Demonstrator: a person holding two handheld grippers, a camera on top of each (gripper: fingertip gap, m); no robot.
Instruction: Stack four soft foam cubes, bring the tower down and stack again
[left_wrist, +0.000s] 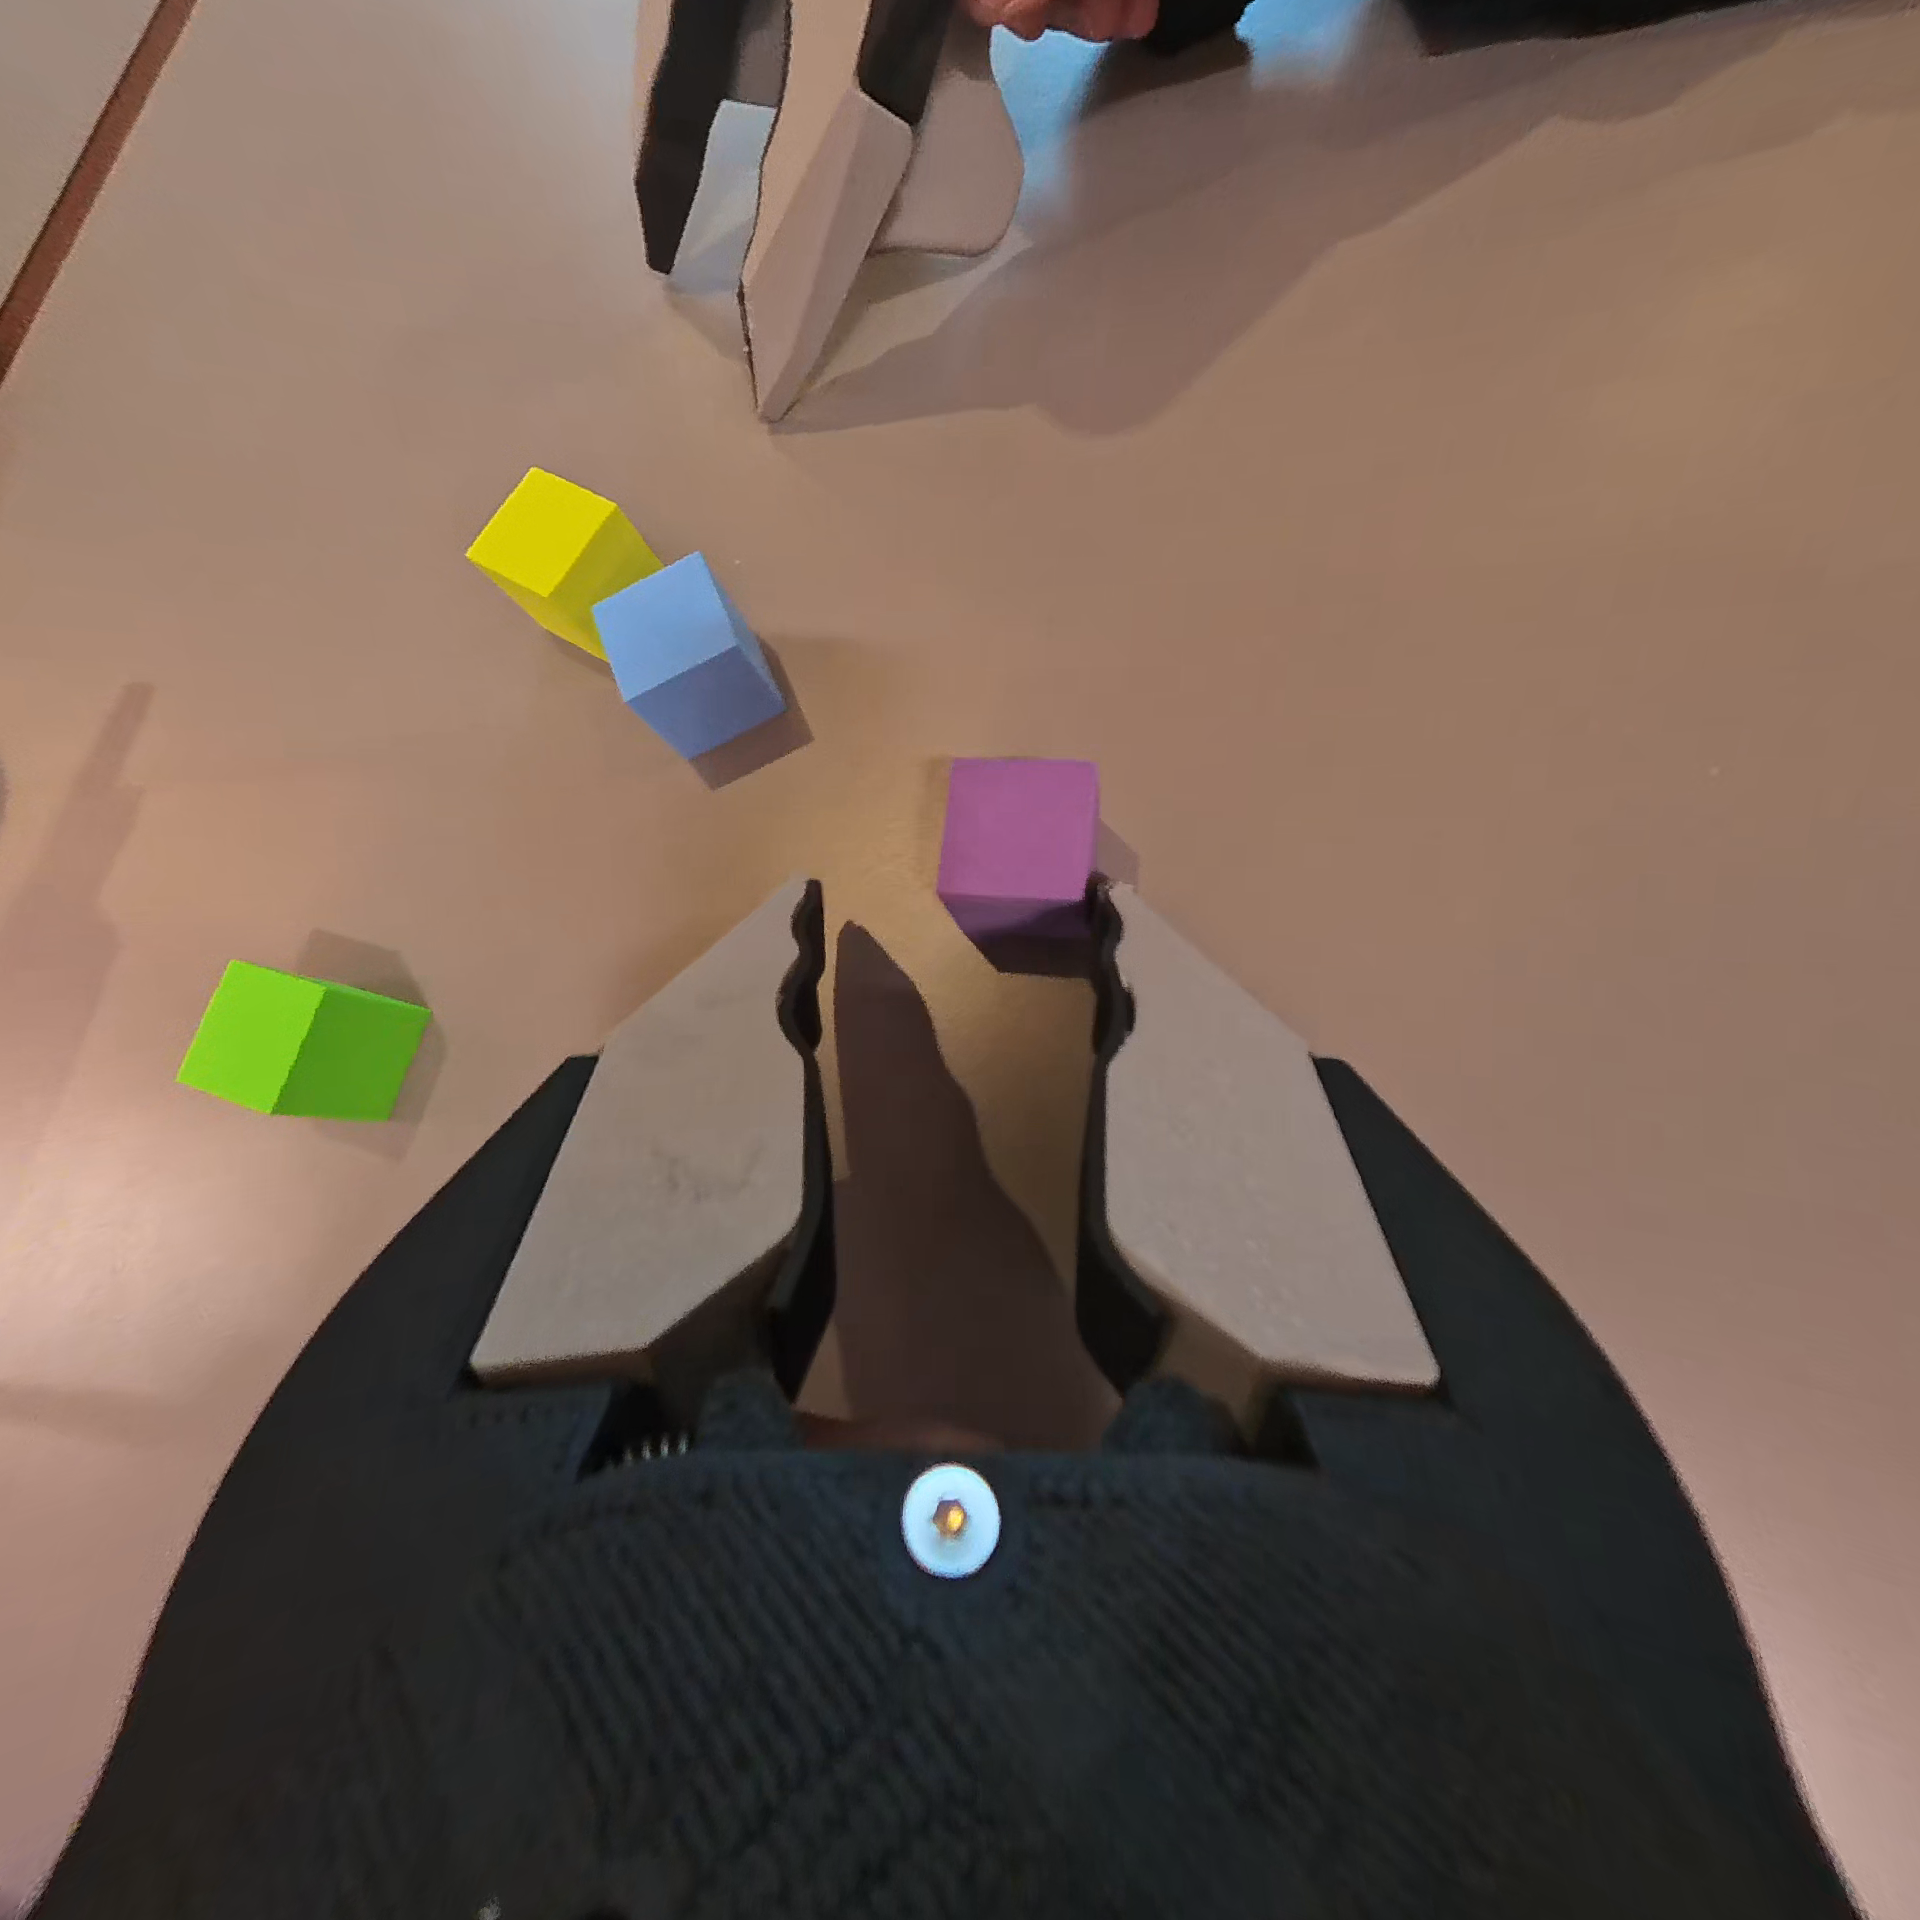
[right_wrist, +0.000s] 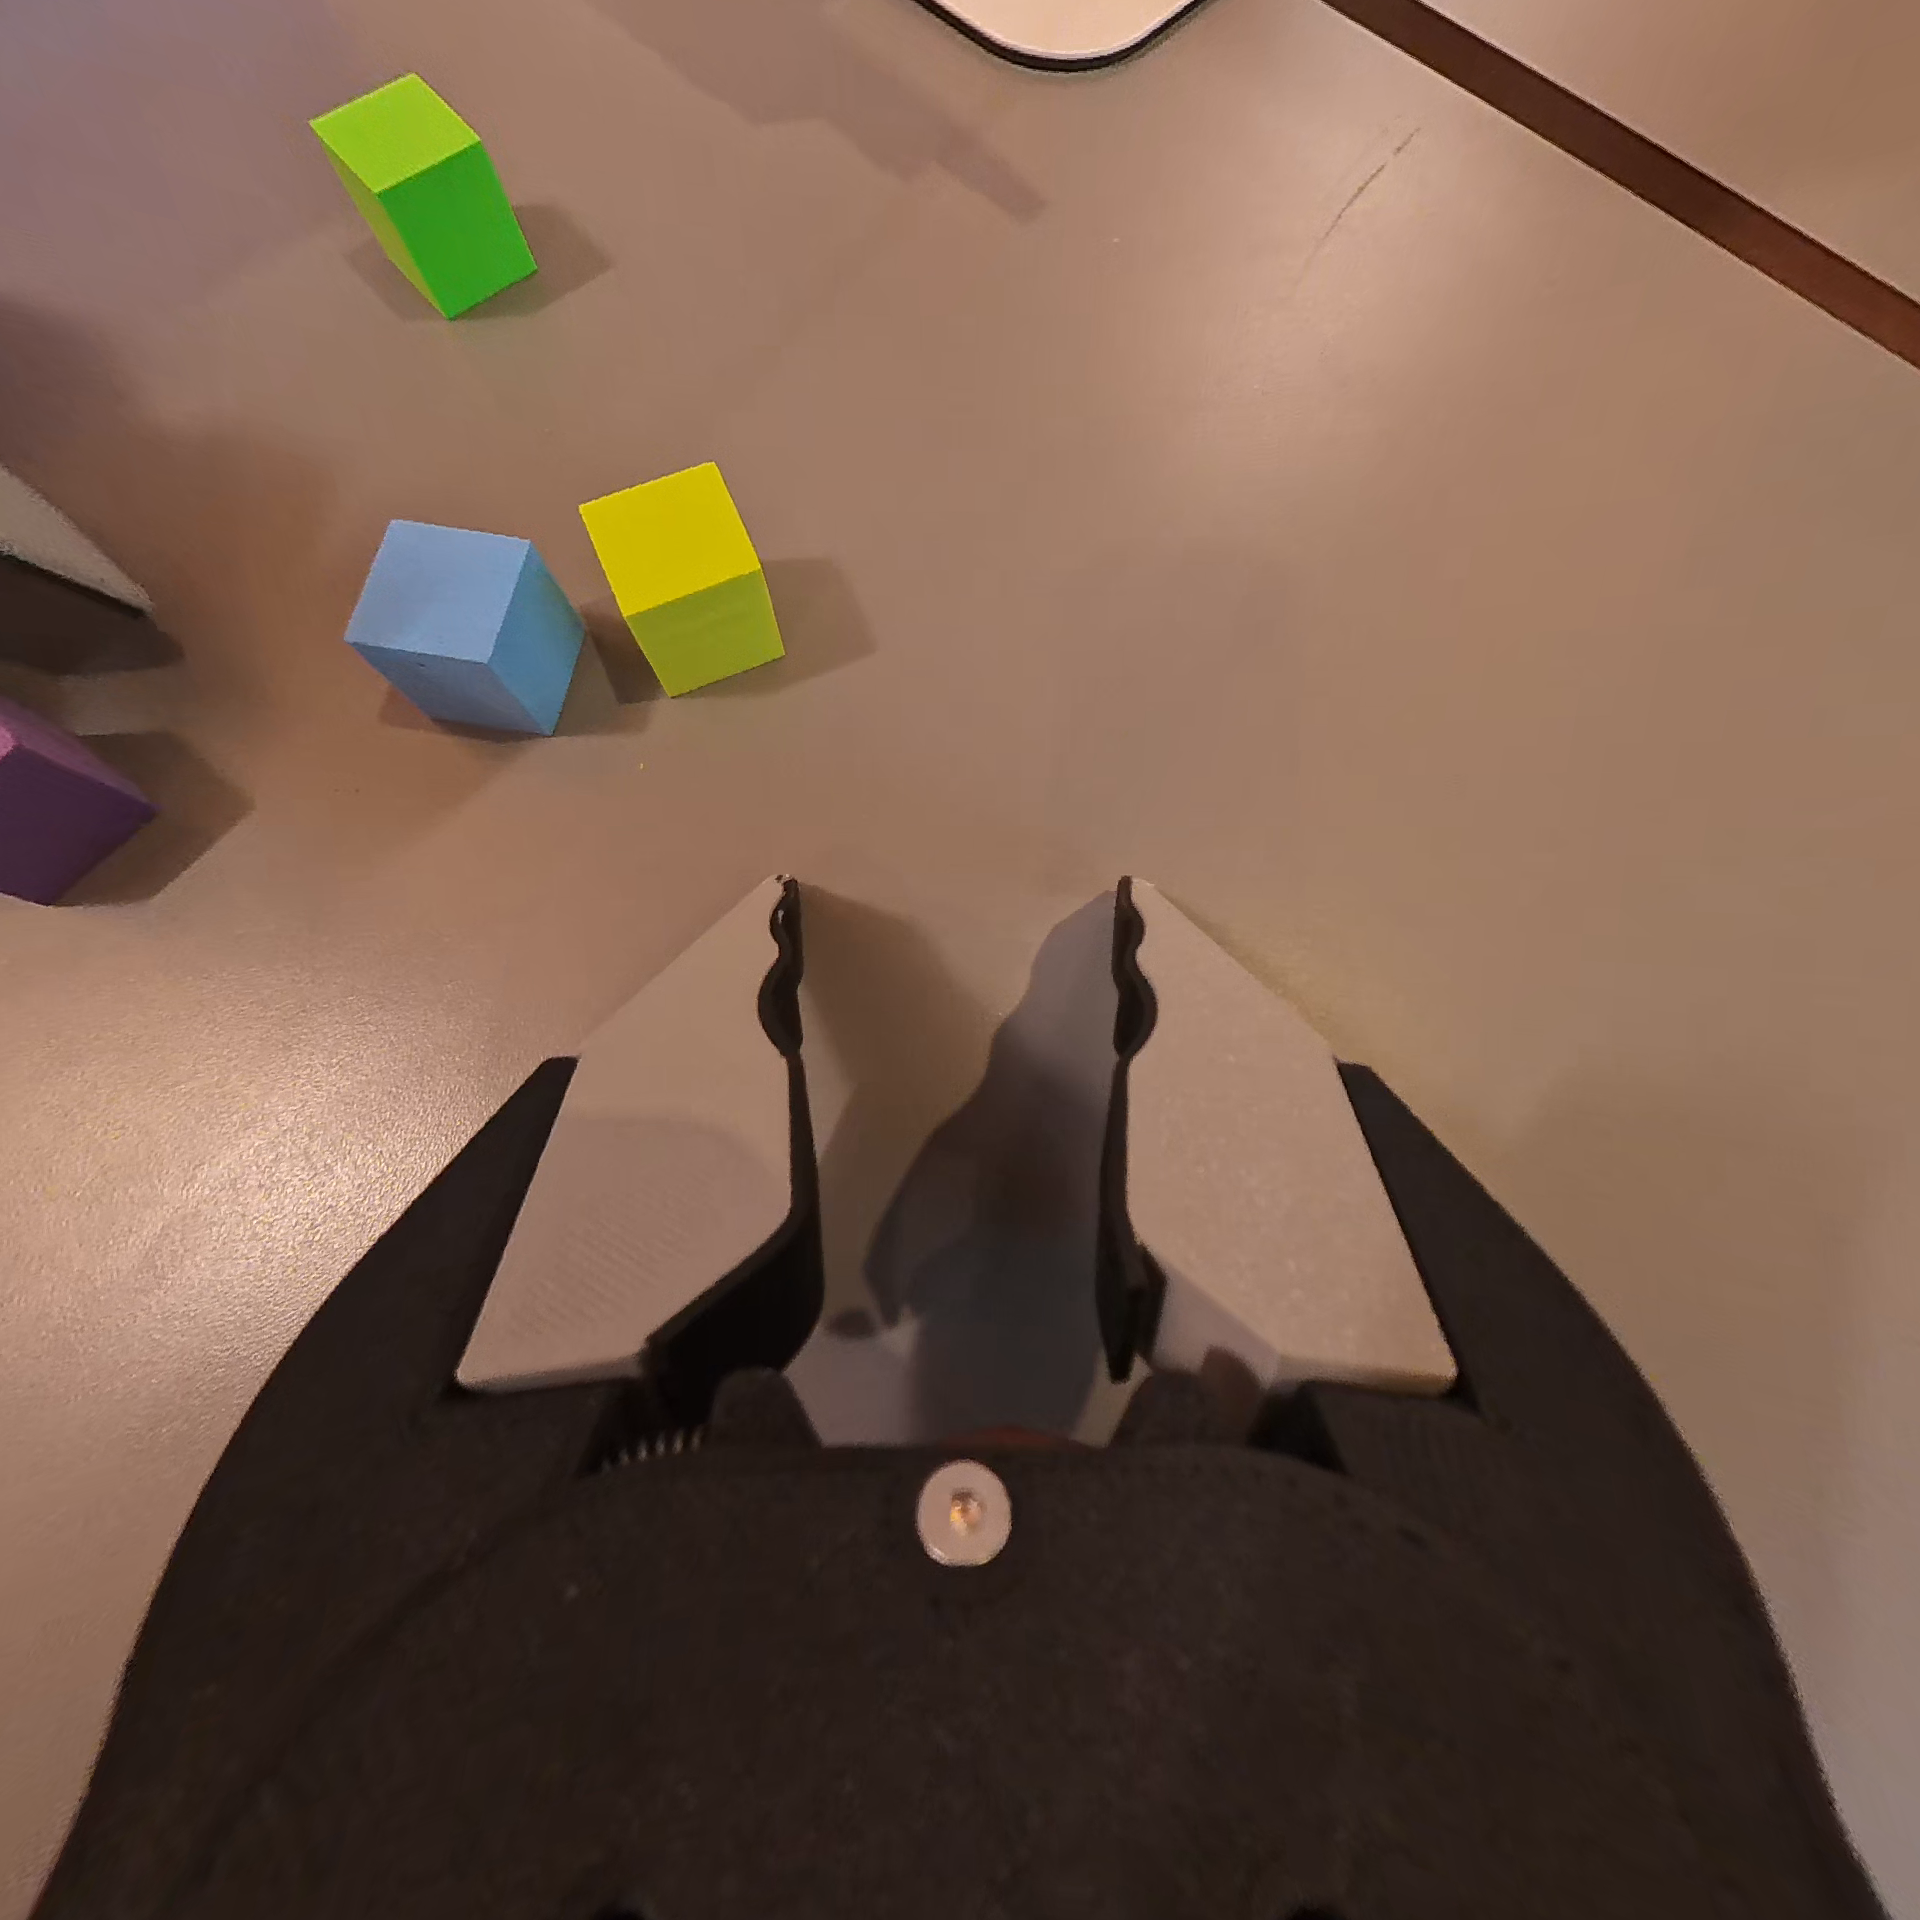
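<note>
cubes lie scattered, all four flat on the tan table (left_wrist: 1455, 727) with none on top of another, so the tower is either not yet built or already knocked down (i can't tell which from this alone).

from the left wrist view, the left gripper (left_wrist: 958, 894) hovers low with its jaws apart and nothing between them. the purple cube (left_wrist: 1020, 831) sits just past its tips at about 1 o'clock, close against the right-hand fingertip (left_wrist: 1103, 904), which reads to me as lining up to straddle it. the blue cube (left_wrist: 686, 655) lies at 11 o'clock, with the yellow cube (left_wrist: 556, 551) just beyond it and seemingly touching from this angle. the green cube (left_wrist: 301, 1039) is off alone at 9 o'clock, well apart from the rest.

the right gripper (right_wrist: 954, 894) is likewise spread and empty, held over bare table. in its view the yellow and blue cubes sit at 11 and 10 o'clock with a thin gap showing between them, the green one further off at 11. it seems parked out of the way while the left does the picking.

at 12 o'clock a pale rounded object (right_wrist: 1049, 26) pokes in at the frame edge.
</note>
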